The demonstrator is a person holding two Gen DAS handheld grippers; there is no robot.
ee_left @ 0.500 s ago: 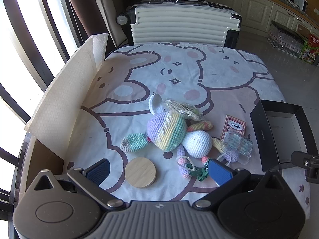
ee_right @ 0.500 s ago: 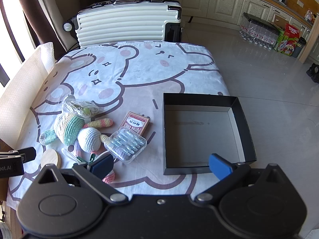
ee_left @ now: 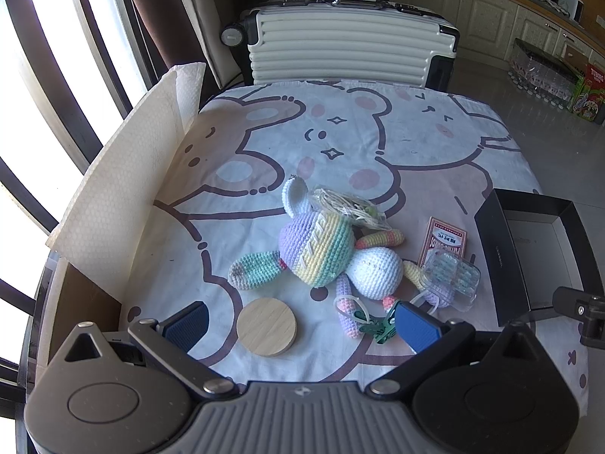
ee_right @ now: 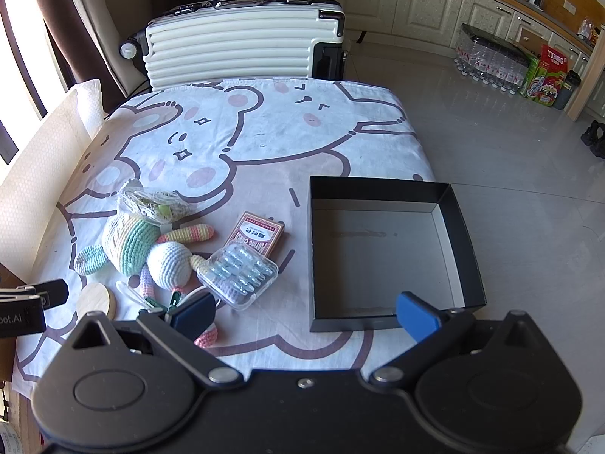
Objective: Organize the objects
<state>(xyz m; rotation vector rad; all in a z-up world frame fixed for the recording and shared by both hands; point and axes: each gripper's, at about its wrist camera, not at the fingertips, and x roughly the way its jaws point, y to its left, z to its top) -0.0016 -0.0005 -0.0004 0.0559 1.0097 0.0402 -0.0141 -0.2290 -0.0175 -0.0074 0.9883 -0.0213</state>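
A pastel crocheted rabbit (ee_left: pixel 325 253) (ee_right: pixel 151 246) lies on the cartoon tablecloth (ee_left: pixel 340 143). A clear bag of string (ee_left: pixel 348 208) rests on its head. Beside it are a red card box (ee_left: pixel 442 240) (ee_right: pixel 255 232), a clear plastic case (ee_left: pixel 452 274) (ee_right: pixel 238 272), a round wooden lid (ee_left: pixel 266 327) (ee_right: pixel 96 300) and a green clip (ee_left: pixel 378 327). An empty black box (ee_right: pixel 385 257) (ee_left: pixel 529 249) sits at the right. My left gripper (ee_left: pixel 300 325) hovers open above the lid and the rabbit's legs. My right gripper (ee_right: pixel 304 316) is open over the box's near left corner.
A white ribbed suitcase (ee_left: pixel 348 49) (ee_right: pixel 242 53) stands behind the table. A white padded sheet (ee_left: pixel 113 196) leans along the left edge by the window. At the far right on the tiled floor stand bottle packs and cartons (ee_right: pixel 506 64).
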